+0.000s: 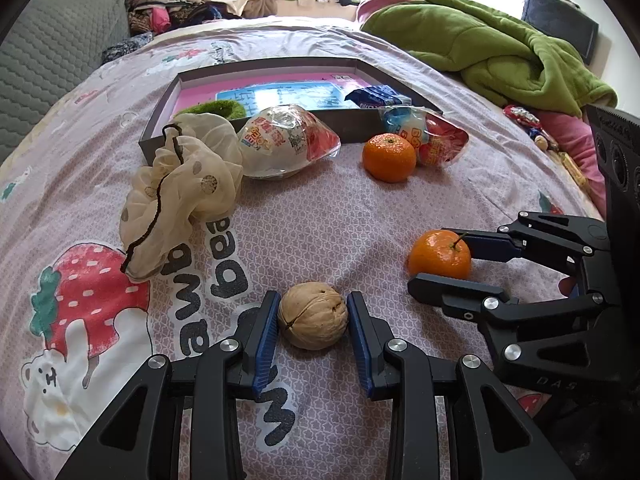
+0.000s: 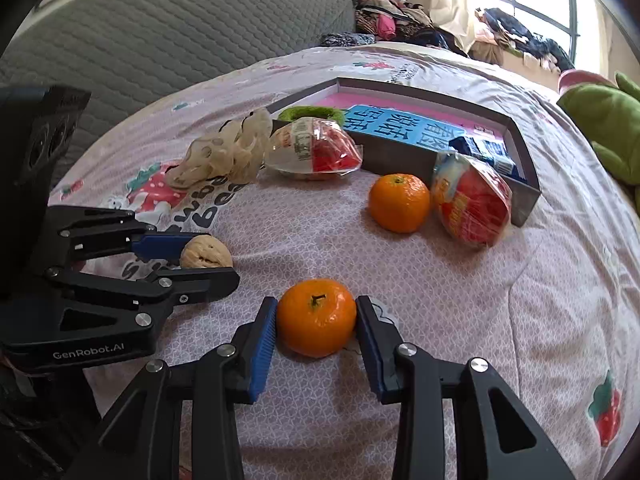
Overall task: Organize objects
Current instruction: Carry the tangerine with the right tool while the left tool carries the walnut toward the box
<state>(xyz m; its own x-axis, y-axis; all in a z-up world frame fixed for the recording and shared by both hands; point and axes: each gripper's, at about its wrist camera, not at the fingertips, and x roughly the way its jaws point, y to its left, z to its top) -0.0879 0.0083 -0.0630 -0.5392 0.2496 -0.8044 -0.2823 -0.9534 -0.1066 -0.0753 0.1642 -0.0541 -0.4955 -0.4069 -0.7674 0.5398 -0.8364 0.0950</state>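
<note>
Grasp step on both sides, nothing lifted yet.

Left gripper (image 1: 313, 316): jaws part open, straddling the walnut (image 1: 313, 315) on the bed sheet (image 1: 360, 216). Pads look just at the shell on both sides; can't tell whether there is real contact or squeeze.

Right gripper (image 2: 316, 320): same story with the near orange (image 2: 316, 317), stem up, sitting on the sheet between the blue pads. The right pad seems to touch it and the left is a hair off.

Target is probably the grey box (image 1: 256, 68) further up the bed, already holding a green hair tie (image 1: 216, 110) and a blue packet (image 1: 376, 96). Still outside it: second orange (image 1: 389, 157), two wrapped toy eggs (image 1: 286, 140) (image 1: 436, 140) against the front wall, cream scrunchie (image 1: 180, 184).

Next, as I read it: finish closing on both, gently. The walnut is hard and round and could squirt out; the orange is soft. Then lift clear of the sheet and carry over the box wall, avoiding the eggs in front of it.
</note>
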